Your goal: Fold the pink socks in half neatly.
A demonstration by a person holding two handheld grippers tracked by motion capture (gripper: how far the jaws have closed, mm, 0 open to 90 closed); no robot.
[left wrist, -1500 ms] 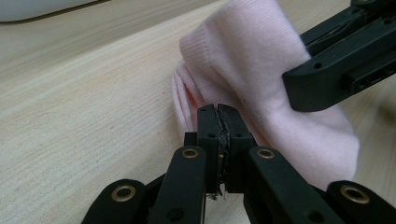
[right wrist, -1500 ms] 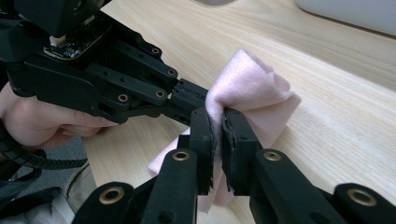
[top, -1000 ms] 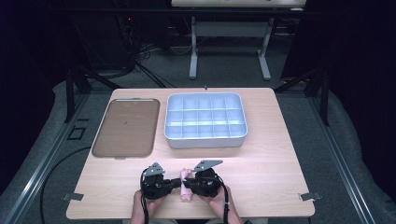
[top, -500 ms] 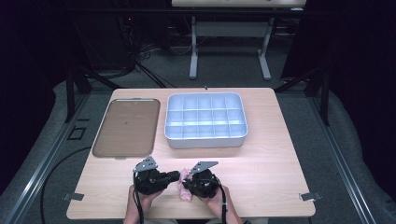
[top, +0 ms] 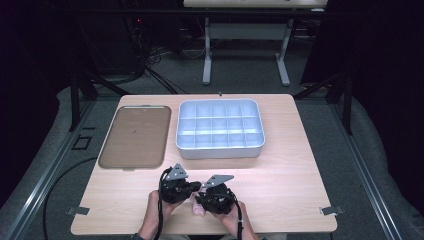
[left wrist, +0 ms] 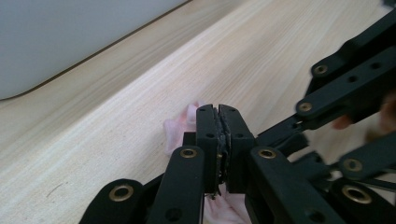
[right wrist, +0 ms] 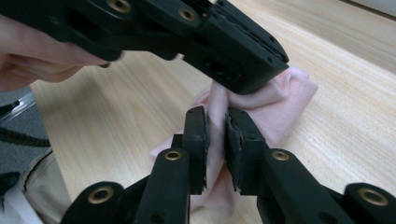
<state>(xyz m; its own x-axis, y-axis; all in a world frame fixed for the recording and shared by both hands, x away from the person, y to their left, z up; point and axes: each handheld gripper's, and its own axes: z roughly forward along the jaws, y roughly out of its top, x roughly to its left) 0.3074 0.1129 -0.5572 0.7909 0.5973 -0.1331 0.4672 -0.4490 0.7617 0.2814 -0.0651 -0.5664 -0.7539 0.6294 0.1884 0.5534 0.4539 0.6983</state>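
Cloth (top: 196, 206), small and pink, sits low in the high view's frame at the near edge of the table (top: 295, 170), strung between the two claws; left of it the left gripper (top: 192, 187) points rightward, and in the left gripper view its jaws stand pressed together on a thin fold of the cloth (left wrist: 180, 128), pink showing past the tips and again below them at the bottom edge; right of it the right gripper (top: 200, 201) points leftward and a little lower in the frame, and in the right gripper view its jaws have just been easing apart, though a fold of the cloth (right wrist: 285, 105) still runs up between the pads and looks lightly pinched there; the left claw crosses the upper part of that view, biting the same fold just above. The strip's long axis, I judge, runs from one bite to the other, nearly in line with the right claw's reach; neither hand is the nearer, both being on it. Brown tray (top: 135, 135) and compartment bin (top: 220, 150) lie well apart toward mid-frame.
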